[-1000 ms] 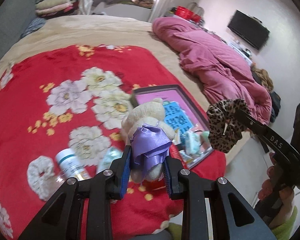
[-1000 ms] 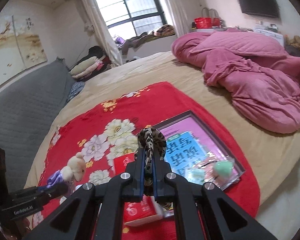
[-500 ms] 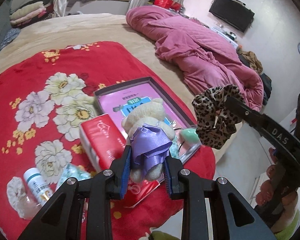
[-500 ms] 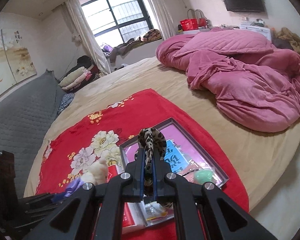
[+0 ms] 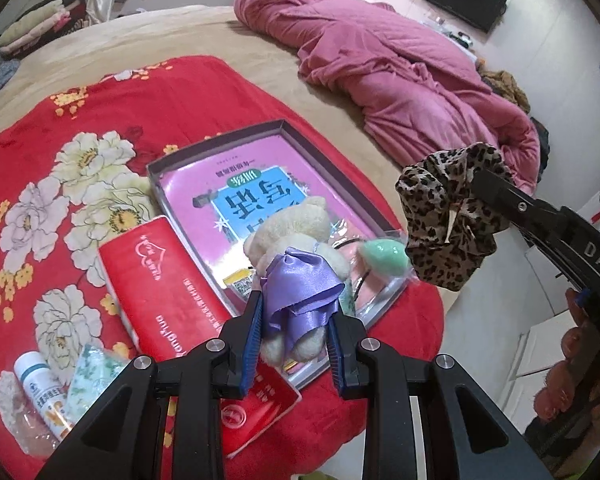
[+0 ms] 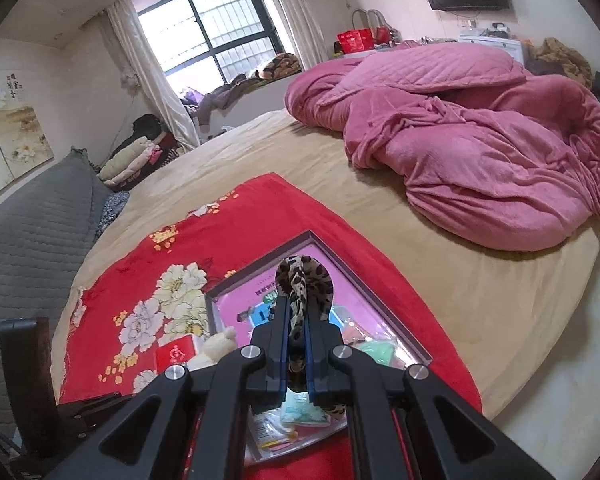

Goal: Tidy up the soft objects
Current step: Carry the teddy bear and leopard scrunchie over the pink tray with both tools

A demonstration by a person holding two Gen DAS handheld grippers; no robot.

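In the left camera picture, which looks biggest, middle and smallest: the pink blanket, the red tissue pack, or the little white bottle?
1. pink blanket, biggest, though it lies farthest away.
2. red tissue pack, middle.
3. white bottle, smallest, though it lies near the camera.

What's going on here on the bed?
A person is tidying soft things with a handheld gripper in each hand. The left gripper has its jaws shut on a small teddy in a purple ribbon dress, held above the box on the red blanket. The right gripper has its jaws shut on a leopard scrunchie, also over the box. Neither is set down yet. A red tissue pack lies beside the box.
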